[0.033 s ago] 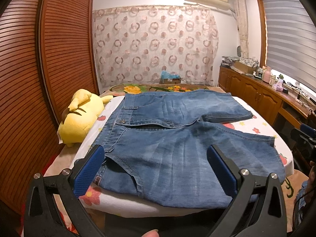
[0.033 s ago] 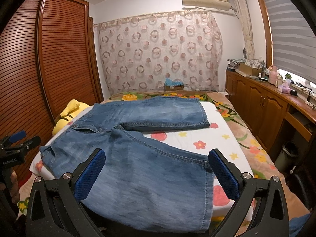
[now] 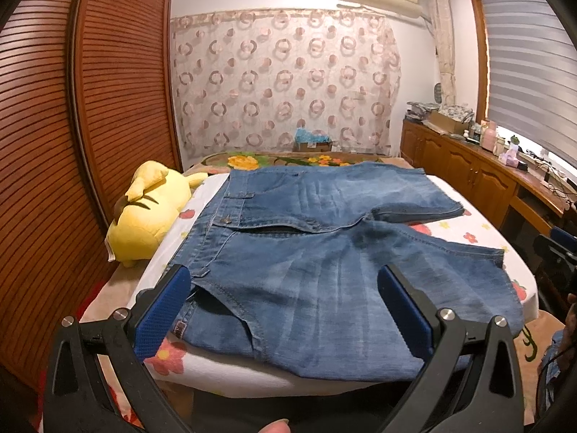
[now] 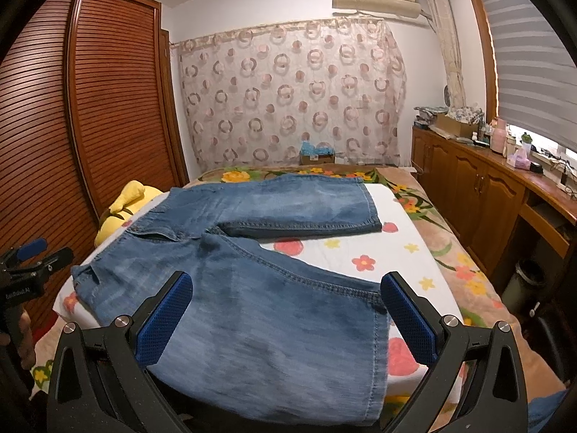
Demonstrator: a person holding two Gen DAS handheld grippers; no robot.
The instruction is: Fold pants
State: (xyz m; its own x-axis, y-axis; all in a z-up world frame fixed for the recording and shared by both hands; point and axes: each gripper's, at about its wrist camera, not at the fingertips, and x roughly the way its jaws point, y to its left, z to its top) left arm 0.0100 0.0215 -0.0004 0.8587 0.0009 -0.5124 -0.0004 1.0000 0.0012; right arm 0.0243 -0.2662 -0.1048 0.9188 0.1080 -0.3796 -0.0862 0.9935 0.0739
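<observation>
Blue denim shorts (image 3: 306, 252) lie flat and spread out on a white flowered pad on the bed, waistband to the left, two legs pointing right. My left gripper (image 3: 285, 306) is open and empty, hovering at the near edge over the waist and near leg. My right gripper (image 4: 286, 310) is open and empty, hovering over the near leg's hem end; the shorts (image 4: 259, 288) fill that view. The left gripper also shows at the left edge of the right wrist view (image 4: 32, 256), and the right gripper shows at the right edge of the left wrist view (image 3: 555, 249).
A yellow plush toy (image 3: 151, 213) lies left of the waistband against the wooden slatted wardrobe (image 3: 54, 144). A wooden cabinet with clutter (image 4: 505, 187) runs along the right wall. A cardboard box (image 4: 317, 157) sits at the bed's far end, under the curtain.
</observation>
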